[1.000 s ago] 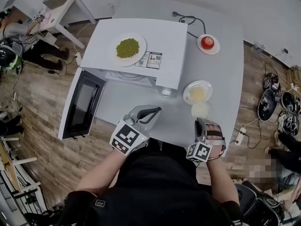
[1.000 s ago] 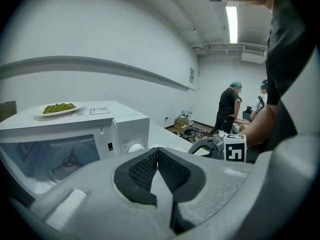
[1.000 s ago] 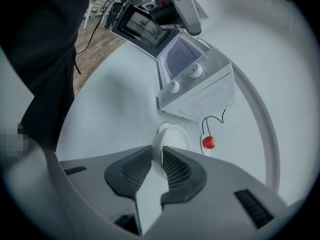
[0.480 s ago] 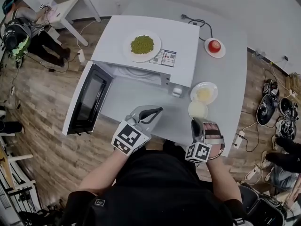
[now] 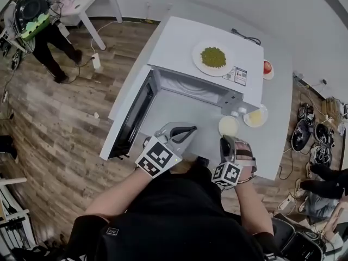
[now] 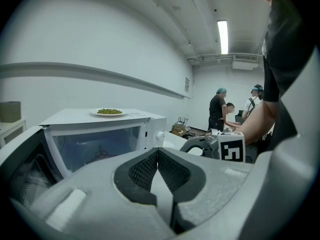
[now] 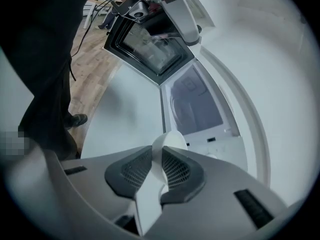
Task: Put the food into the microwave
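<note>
Two grippers sit lower centre in the head view: my right gripper (image 7: 158,158) is clamped on the round white dish (image 7: 170,140), and my left gripper (image 6: 157,159) is pinched together, empty, facing the open white microwave (image 6: 148,129).

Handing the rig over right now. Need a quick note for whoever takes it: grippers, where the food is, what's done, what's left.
Left gripper: jaws shut, empty.
Right gripper: jaws shut on the rim of the white bowl, held in front of the microwave.
Door open; cavity looks empty.
Plate of peas on top of the microwave; plate of yellow food beside its right front corner; red fruit on a saucer behind.
Done: door open, bowl gripped.
Left: set the bowl inside.
</note>
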The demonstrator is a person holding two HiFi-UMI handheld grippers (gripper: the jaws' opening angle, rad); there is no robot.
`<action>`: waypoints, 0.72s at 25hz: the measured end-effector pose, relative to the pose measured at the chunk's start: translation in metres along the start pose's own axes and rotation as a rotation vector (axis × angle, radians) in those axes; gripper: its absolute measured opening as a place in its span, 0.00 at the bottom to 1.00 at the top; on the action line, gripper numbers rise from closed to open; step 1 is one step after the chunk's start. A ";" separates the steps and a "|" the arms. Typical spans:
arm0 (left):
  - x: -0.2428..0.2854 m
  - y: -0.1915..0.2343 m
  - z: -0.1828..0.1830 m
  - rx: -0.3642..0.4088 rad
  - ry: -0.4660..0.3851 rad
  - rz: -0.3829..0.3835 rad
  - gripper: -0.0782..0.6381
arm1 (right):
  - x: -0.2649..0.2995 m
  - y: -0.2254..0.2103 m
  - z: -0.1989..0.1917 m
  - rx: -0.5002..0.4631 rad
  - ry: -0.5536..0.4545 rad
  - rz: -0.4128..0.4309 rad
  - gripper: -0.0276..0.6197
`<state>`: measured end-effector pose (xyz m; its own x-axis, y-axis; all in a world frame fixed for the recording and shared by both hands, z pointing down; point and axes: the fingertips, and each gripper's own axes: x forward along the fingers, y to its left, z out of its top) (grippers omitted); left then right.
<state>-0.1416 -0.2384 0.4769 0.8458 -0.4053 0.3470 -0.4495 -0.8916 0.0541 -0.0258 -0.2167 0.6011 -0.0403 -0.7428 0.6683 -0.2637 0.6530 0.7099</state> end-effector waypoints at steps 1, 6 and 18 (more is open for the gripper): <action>-0.007 0.005 -0.001 0.004 -0.005 -0.002 0.12 | 0.002 0.001 0.013 -0.009 -0.005 -0.005 0.16; -0.025 0.021 -0.003 -0.008 -0.022 -0.018 0.12 | 0.020 -0.004 0.072 -0.048 -0.049 -0.019 0.16; -0.013 0.067 -0.003 -0.045 -0.029 0.033 0.12 | 0.089 -0.042 0.140 -0.148 -0.124 -0.013 0.16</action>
<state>-0.1834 -0.2921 0.4787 0.8381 -0.4401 0.3222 -0.4887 -0.8683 0.0852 -0.1531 -0.3305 0.5997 -0.1592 -0.7576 0.6330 -0.1210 0.6513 0.7491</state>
